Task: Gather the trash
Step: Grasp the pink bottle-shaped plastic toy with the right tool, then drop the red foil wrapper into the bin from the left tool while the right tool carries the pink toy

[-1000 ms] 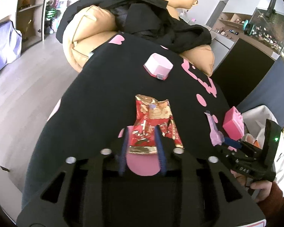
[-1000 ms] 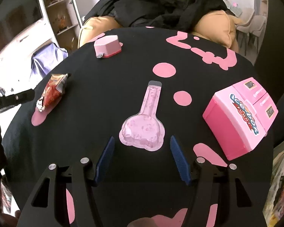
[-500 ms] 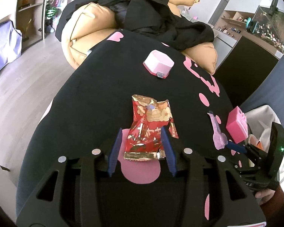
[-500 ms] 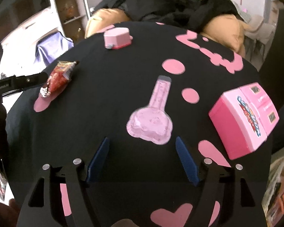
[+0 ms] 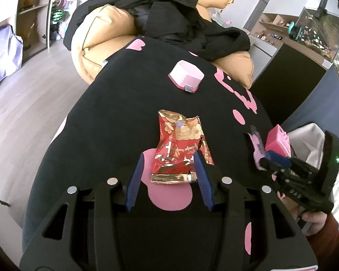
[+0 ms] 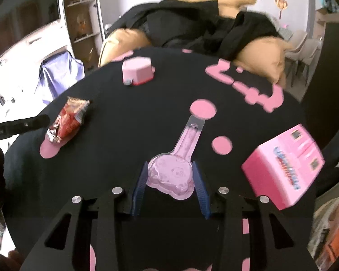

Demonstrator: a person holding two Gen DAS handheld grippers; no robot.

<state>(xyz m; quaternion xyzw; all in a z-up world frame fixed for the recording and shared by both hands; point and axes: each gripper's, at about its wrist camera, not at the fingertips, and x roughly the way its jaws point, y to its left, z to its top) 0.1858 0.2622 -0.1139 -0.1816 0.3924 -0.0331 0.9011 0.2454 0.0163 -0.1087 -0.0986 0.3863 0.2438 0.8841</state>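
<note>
A black surface (image 5: 106, 122) with pink shapes filled both views, tan cushions (image 5: 97, 43) and shelves behind. The left gripper (image 5: 169, 164) was opening, the red wrapper (image 5: 180, 149) loose between its jaws at frame centre. The right gripper (image 6: 170, 174) was closing on a pink blister pack (image 6: 176, 171). A blurred pink box (image 6: 284, 164) sat at right.

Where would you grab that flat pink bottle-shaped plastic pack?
Across the wide heart-shaped body of the flat pink bottle-shaped plastic pack, coming from its bottom end. It lies flat, its thin neck pointing away, and the right tool is closing around that part.
</note>
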